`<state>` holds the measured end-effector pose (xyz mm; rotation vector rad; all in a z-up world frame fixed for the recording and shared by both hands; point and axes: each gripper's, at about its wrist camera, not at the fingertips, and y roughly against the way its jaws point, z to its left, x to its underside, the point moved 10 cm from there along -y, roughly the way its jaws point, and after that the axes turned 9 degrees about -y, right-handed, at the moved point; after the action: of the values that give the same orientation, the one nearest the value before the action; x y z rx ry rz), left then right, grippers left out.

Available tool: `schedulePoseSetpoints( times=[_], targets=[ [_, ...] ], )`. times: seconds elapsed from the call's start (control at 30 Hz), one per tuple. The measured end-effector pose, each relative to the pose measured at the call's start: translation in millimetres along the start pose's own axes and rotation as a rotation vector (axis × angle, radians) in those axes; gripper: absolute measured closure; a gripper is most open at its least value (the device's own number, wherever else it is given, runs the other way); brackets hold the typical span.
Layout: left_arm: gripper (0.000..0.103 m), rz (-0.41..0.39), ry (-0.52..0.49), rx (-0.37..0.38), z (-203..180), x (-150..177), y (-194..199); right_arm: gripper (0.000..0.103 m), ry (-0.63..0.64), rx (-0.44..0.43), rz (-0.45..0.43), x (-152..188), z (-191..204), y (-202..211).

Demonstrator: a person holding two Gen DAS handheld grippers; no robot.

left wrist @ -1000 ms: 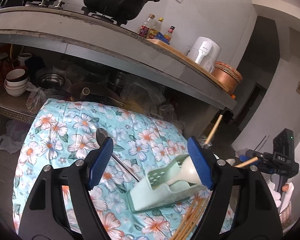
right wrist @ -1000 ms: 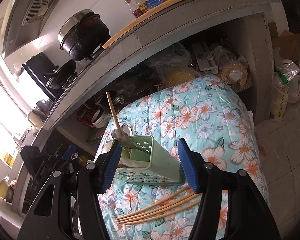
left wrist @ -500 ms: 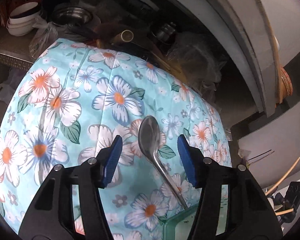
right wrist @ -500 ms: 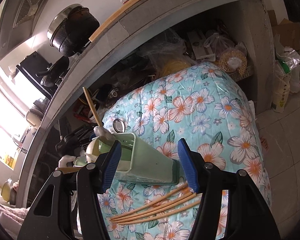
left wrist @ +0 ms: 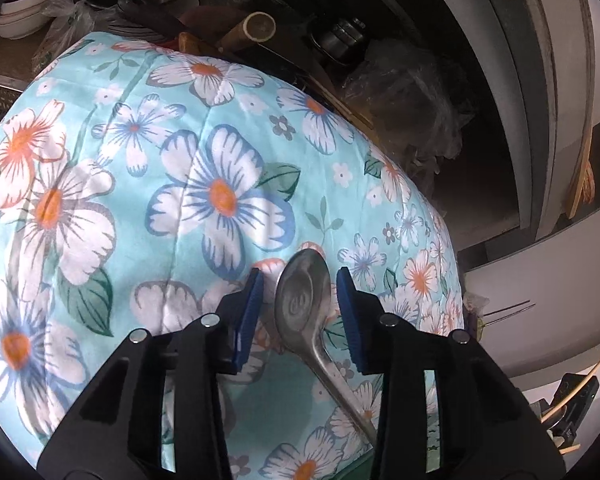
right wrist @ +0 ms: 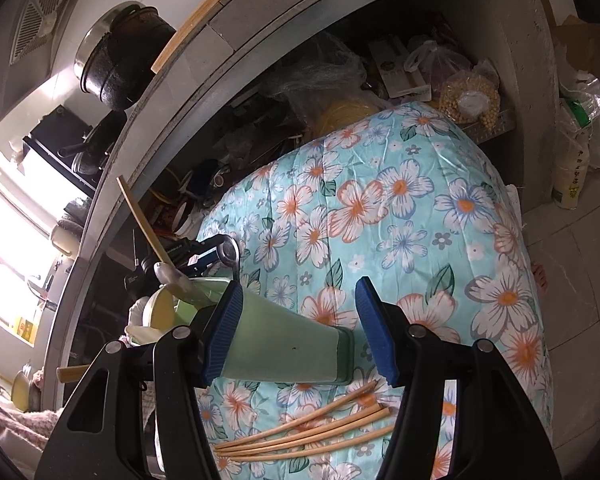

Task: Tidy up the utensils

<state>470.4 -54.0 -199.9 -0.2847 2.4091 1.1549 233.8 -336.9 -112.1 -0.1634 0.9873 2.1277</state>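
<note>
A metal spoon (left wrist: 302, 300) lies on the floral cloth (left wrist: 148, 184). Its bowl sits between the open jaws of my left gripper (left wrist: 300, 280), and its handle runs back to the lower right. My right gripper (right wrist: 298, 304) is open and hovers over a pale green utensil holder (right wrist: 276, 344) that lies on its side on the cloth. A ladle and a wooden utensil (right wrist: 140, 218) stick out of the holder's left end. Several wooden chopsticks (right wrist: 308, 432) lie on the cloth below the holder.
A concrete counter with a shelf full of bowls (left wrist: 20, 16), pans and bags runs behind the cloth-covered table. A black pot (right wrist: 120, 60) stands on the counter. Bags (right wrist: 468, 100) and sacks stand on the floor at the right.
My left gripper has dropped lower and closer to the spoon, so the bowl now lies between its fingers. My right gripper has come closer over the holder.
</note>
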Motion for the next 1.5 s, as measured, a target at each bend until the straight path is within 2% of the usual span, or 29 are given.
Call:
schedulePoseSetpoints(
  times=[0.03, 0.1, 0.17, 0.37, 0.53, 0.67, 0.87, 0.93, 1.03, 1.13, 1.37, 1.5],
  targets=[
    [0.076, 0.008, -0.016, -0.014, -2.5, 1.1, -3.0, 0.046, -0.001, 0.0, 0.0, -0.2, -0.4, -0.1],
    [0.092, 0.022, -0.052, -0.053, -5.3, 4.2, -8.1, 0.046, -0.003, 0.0, -0.001, -0.3, -1.2, 0.1],
    [0.099, 0.019, -0.065, -0.059, -8.6, 5.8, -9.9, 0.046, -0.005, 0.001, -0.002, -0.2, -2.0, 1.0],
    [0.1, -0.08, -0.185, -0.119, -33.9, -1.9, 20.4, 0.046, -0.006, 0.004, -0.024, -1.7, -2.9, 12.2],
    [0.1, -0.23, -0.297, -0.183, -64.1, -16.2, 73.8, 0.046, 0.004, 0.003, -0.039, 1.5, 3.1, 21.4],
    [0.1, -0.401, -0.399, -0.193, -102.3, -24.1, 139.7, 0.046, 0.023, 0.004, -0.05, 4.2, 10.8, 28.3],
    [0.1, -0.642, -0.514, -0.101, -171.9, -21.6, 239.9, 0.046, 0.04, 0.002, -0.062, 11.2, 20.7, 37.8],
    [0.1, -0.674, -0.558, -0.06, -192.1, -14.3, 257.3, 0.046, 0.046, 0.002, -0.067, 14.2, 23.6, 40.5],
    [0.1, -0.692, -0.625, -0.037, -214.6, 1.1, 264.8, 0.046, 0.049, -0.001, -0.072, 18.0, 26.4, 45.0],
    [0.1, -0.682, -0.7, -0.096, -226.6, 13.6, 250.2, 0.046, 0.047, -0.002, -0.077, 21.0, 27.5, 49.4],
    [0.1, -0.662, -0.749, -0.128, -230.8, 27.0, 230.6, 0.046, 0.041, 0.005, -0.094, 23.4, 24.7, 61.3],
    [0.1, -0.646, -0.808, -0.191, -230.3, 37.4, 214.5, 0.046, 0.028, 0.001, -0.094, 24.9, 21.5, 62.3]
  ],
)
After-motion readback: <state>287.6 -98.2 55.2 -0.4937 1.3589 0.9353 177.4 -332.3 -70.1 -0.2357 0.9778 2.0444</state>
